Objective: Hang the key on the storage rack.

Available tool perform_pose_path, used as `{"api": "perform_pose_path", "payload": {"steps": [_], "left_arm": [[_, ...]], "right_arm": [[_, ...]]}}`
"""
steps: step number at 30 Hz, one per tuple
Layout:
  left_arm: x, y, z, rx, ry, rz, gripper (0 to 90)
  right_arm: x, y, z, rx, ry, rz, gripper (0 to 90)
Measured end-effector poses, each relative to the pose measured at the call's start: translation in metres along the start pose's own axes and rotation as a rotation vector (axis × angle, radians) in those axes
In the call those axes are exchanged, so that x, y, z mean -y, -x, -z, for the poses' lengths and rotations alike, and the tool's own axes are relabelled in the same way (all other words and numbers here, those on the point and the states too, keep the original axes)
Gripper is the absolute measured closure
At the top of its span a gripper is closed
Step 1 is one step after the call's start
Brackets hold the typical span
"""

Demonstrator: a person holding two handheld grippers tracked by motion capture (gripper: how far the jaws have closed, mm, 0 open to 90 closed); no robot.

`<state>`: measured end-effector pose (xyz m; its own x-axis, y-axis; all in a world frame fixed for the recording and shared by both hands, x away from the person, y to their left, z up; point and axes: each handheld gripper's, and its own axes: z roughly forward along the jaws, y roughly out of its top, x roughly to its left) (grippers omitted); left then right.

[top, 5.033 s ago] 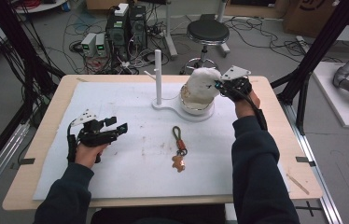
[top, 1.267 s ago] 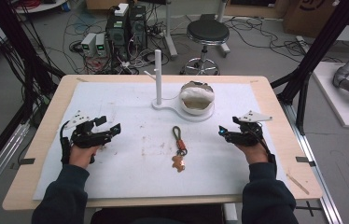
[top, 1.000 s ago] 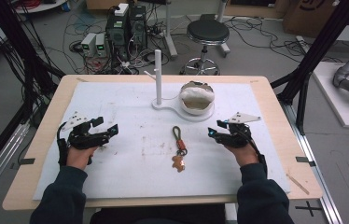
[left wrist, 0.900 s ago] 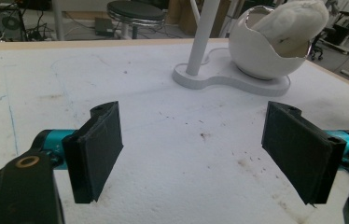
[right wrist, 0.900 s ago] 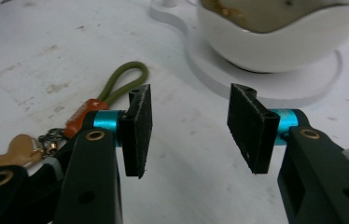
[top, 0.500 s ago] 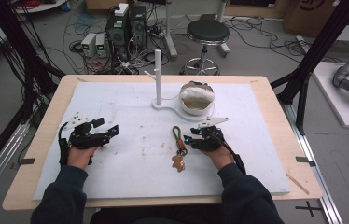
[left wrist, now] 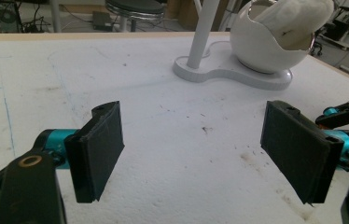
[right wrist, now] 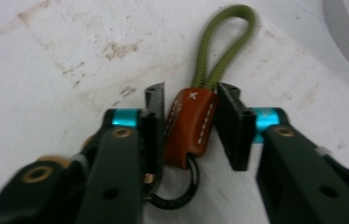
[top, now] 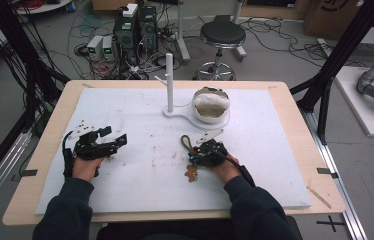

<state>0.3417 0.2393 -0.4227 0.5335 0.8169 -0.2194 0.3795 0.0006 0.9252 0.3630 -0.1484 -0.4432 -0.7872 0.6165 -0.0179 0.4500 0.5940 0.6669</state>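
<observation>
The step in hand looks like the pick-up of the key strap. In the right gripper view the right gripper [right wrist: 189,123] has just been closing, and the brown leather tab [right wrist: 189,126] of the key strap [right wrist: 210,65] sits between its jaws: the pads press it from both sides, or very nearly so. The green cord loop [right wrist: 224,42] runs away from the jaws, flat on the white mat [right wrist: 46,70], and a dark ring [right wrist: 177,196] hangs below the tab.

The next move probably calls for a firm pinch, then a straight lift so the loop hangs free.

The high view adds the layout: the strap lies mid-mat under the right gripper [top: 206,152], the left gripper [top: 97,145] rests well apart, and beyond stand the white post [top: 169,80] and the bowl [top: 211,106]. The left gripper view shows the left gripper [left wrist: 200,140] wide open and empty.
</observation>
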Motion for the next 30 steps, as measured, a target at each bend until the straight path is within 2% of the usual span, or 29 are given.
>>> {"api": "perform_pose_path", "payload": {"steps": [5,8,13,16,17,18,23,30], "left_arm": [[0.0,0.001,0.0,0.002,-0.004,-0.003,21.4],[0.0,0.001,-0.001,0.002,-0.005,0.002,21.5],[0.0,0.0,0.0,-0.002,-0.001,0.002,21.8],[0.0,0.0,0.001,-0.005,-0.004,-0.003,22.8],[0.0,0.0,0.001,-0.009,-0.007,-0.007,22.8],[0.0,0.0,0.001,-0.009,-0.008,-0.009,23.1],[0.0,-0.001,0.001,-0.004,0.0,0.0,23.2],[0.0,-0.002,0.001,-0.003,0.006,0.006,23.3]], "right_arm": [[0.0,0.005,0.002,-0.052,-0.006,-0.035,74.9],[0.0,0.005,0.003,-0.058,0.003,-0.029,75.9],[-0.004,0.005,0.013,-0.067,0.107,-0.032,76.1],[-0.007,0.014,0.025,-0.058,0.188,-0.055,76.3],[-0.007,0.014,0.025,-0.058,0.188,-0.055,76.3],[-0.009,0.016,0.028,-0.049,0.213,-0.053,76.3],[-0.03,0.025,0.041,-0.006,0.306,-0.048,76.5],[-0.077,0.026,0.05,0.048,0.404,0.012,76.6]]}}
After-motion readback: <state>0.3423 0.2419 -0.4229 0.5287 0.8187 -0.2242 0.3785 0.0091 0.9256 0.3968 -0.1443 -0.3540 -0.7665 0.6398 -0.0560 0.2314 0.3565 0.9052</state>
